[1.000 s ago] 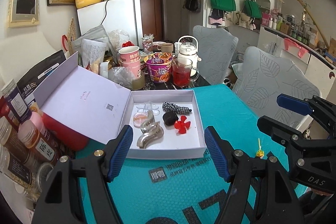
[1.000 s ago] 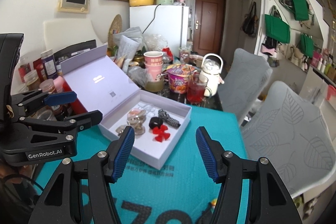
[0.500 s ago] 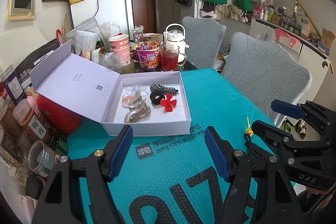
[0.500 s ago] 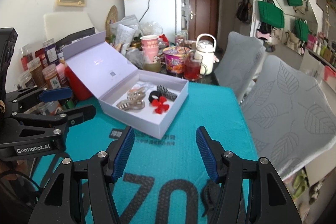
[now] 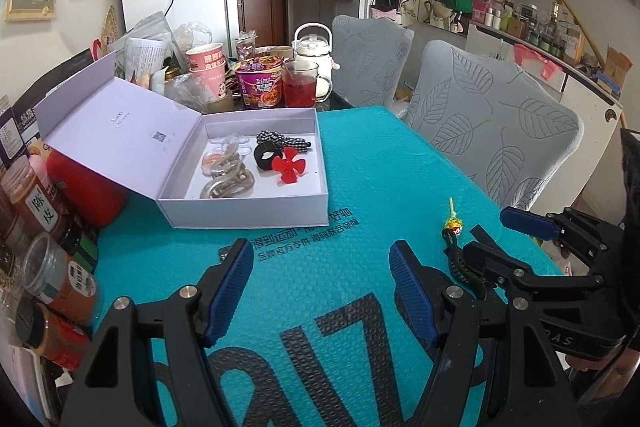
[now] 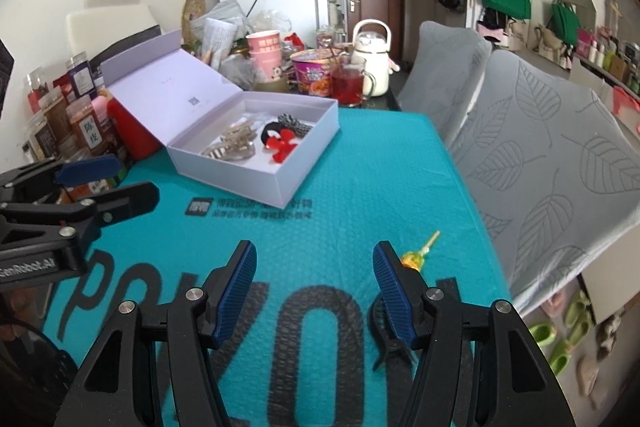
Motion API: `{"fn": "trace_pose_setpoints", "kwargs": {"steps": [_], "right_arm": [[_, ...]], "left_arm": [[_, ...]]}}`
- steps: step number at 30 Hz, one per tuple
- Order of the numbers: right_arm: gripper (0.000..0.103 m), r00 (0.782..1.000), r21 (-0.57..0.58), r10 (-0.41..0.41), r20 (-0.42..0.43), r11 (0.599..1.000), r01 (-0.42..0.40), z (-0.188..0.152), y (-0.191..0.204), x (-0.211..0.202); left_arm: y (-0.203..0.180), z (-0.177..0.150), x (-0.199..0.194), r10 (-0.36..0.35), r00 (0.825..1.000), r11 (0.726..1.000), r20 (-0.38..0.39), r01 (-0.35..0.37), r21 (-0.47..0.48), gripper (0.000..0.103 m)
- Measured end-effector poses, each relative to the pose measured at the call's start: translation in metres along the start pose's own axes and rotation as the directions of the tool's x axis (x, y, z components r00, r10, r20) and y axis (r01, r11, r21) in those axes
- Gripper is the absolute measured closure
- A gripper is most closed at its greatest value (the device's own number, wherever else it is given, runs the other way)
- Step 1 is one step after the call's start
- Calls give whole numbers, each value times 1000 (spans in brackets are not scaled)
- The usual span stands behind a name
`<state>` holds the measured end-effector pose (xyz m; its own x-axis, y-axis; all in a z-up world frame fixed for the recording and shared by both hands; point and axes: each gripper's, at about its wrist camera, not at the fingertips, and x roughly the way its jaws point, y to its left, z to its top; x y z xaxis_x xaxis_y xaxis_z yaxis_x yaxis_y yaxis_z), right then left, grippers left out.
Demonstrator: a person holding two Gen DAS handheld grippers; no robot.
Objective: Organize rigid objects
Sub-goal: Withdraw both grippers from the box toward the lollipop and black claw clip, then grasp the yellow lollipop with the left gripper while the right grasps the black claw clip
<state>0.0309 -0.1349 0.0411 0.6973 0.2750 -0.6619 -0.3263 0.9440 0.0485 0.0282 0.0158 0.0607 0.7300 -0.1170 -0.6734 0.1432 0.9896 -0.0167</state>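
Progress: partial. White box [image 5: 244, 205] open, well ahead of both tongs; holds pale claw clips [image 5: 228, 183], black ring [image 5: 264, 155], red flower clip [image 5: 289, 167], checked hair tie [image 5: 280, 139].

Left tongs [image 5: 322, 291]: released, nothing between pads, over bare teal mat [image 5: 360, 163].

Right tongs [image 6: 314, 291]: released, empty.

Outstanding: yellow lollipop-like item [image 6: 416, 259] on mat, just beside right tongs' right pad; black clip [image 6: 386, 339] partly hidden under same finger. Judged: both left to box.

Bright, even daylight, source unseen. Soft shadows only, faint under the open box [image 5: 256, 215] ahead of the claws. Strong fisheye bending and black vignette at the corners. Slight softness toward the right edge in the right wrist view; sharp centre, no glare.
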Motion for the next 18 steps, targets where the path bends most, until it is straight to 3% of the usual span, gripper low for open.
{"fn": "trace_pose_setpoints", "kwargs": {"steps": [11,18], "right_arm": [[42,992,69,7,-124,998,1,-31,-51,51],[52,984,54,27,-178,998,-18,-48,-56,71]], "left_arm": [[-20,1,40,-36,998,998,-44,33,-57,33],[-29,6,74,-68,992,995,-110,59,-80,33]]}}
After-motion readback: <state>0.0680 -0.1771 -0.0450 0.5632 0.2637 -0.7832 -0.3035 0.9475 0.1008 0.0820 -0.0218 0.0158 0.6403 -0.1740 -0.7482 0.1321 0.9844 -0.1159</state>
